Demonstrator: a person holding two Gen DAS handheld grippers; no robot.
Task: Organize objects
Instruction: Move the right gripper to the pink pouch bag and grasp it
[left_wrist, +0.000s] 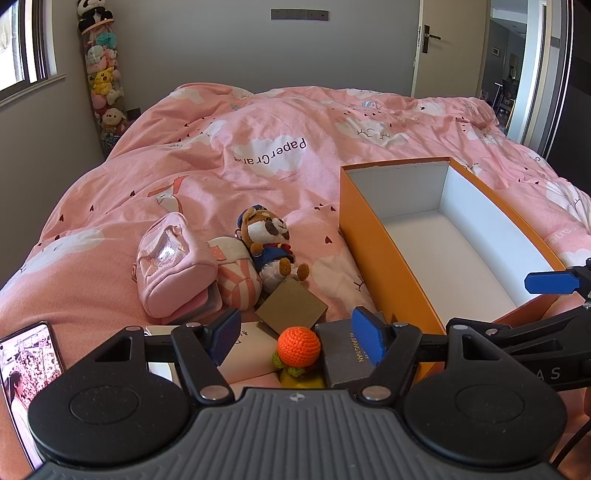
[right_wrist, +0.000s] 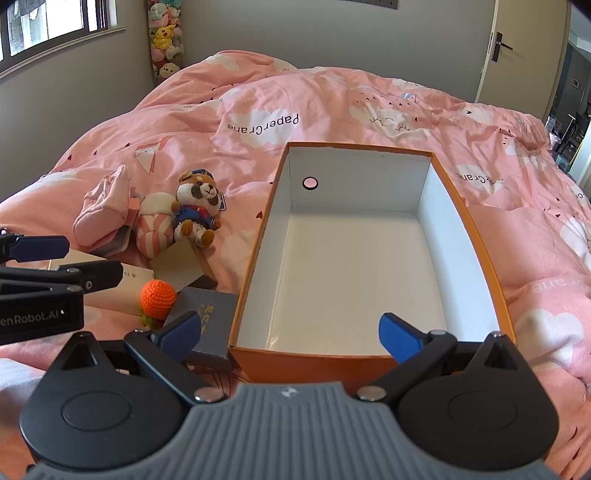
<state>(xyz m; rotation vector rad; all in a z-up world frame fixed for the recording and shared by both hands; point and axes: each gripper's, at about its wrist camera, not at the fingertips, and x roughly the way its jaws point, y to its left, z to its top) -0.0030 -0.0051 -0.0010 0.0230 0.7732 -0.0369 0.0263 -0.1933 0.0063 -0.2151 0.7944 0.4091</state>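
My left gripper (left_wrist: 297, 334) is open low over a small pile on the pink bed. An orange crocheted ball (left_wrist: 298, 345) lies between its fingers, untouched by the pads. A dark grey box (left_wrist: 345, 356) sits beside the right pad, with a brown card square (left_wrist: 291, 308) just beyond. Farther back lie a plush bear (left_wrist: 267, 240), a striped plush (left_wrist: 238, 280) and a pink pouch (left_wrist: 170, 266). My right gripper (right_wrist: 291, 334) is open above the near wall of the orange box (right_wrist: 358, 177), whose white inside is bare. The ball (right_wrist: 159, 297) and grey box (right_wrist: 208, 317) lie left of it.
A lit phone (left_wrist: 26, 369) lies at the bed's near left edge. A white card box (right_wrist: 122, 291) sits under the pile. The pink duvet (left_wrist: 266, 155) rises in folds behind. A tall tube of plush toys (left_wrist: 103, 85) stands in the far corner, and a door (left_wrist: 454, 48) is at back right.
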